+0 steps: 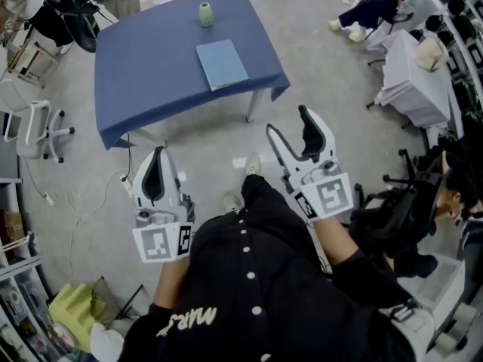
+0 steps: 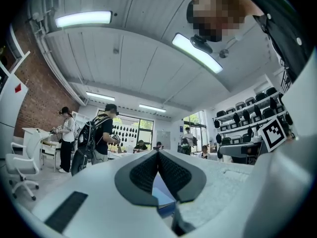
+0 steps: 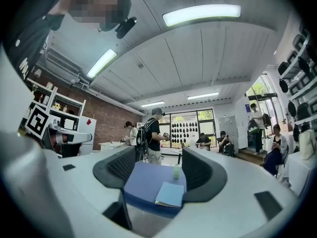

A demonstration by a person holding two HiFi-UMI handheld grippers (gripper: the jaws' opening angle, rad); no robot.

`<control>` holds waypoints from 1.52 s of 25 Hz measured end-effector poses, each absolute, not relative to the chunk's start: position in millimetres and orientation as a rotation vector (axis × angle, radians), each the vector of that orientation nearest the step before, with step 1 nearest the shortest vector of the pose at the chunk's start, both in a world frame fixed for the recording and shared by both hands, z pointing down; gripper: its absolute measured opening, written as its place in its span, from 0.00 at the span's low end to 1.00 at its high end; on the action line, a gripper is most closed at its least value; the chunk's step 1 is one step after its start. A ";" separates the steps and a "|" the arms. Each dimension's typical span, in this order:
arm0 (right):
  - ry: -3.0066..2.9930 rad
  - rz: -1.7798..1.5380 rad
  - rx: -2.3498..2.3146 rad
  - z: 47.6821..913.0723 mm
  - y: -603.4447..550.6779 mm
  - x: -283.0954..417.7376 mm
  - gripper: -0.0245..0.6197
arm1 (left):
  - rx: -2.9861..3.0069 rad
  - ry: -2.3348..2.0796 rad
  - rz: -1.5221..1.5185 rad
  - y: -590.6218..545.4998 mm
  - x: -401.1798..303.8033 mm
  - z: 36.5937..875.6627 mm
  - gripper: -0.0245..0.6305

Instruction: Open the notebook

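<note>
Blue worktop is carrying the closed notebook at 12 o'clock; I am holding left gripper fully closed, right gripper wide apart, both empty.

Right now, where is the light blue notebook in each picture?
Head view: notebook at top middle, closed, on the blue table.
Left gripper view: cannot tell; only a blue sliver shows below the shut jaws.
Right gripper view: low middle, seen between the open jaws.
Shared landmark: green cup behind it, in the head and right gripper views.
</note>
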State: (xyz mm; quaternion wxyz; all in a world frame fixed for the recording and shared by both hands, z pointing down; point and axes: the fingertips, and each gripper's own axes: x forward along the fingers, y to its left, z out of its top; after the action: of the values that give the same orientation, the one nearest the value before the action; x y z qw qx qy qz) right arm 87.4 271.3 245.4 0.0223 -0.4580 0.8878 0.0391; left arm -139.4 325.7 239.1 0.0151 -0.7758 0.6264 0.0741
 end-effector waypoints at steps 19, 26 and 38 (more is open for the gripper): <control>2.793 0.043 -1.368 269.7 66.7 92.9 0.47 | -2.381 2.020 0.178 126.6 -129.5 254.9 0.04; 2.833 0.045 -1.312 267.2 -12.9 94.7 0.46 | -2.334 2.058 0.181 50.8 -122.7 249.6 0.04; 2.884 0.038 -1.217 266.6 -105.8 60.4 0.45 | -2.287 2.125 0.205 -30.6 -136.4 244.6 0.04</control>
State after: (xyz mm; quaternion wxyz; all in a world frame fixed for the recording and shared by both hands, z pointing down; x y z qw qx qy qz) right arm 60.4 -105.8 266.6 0.0054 -0.3886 0.9213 0.0121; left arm -136.4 -30.6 244.6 0.0067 -0.7309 0.6793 0.0654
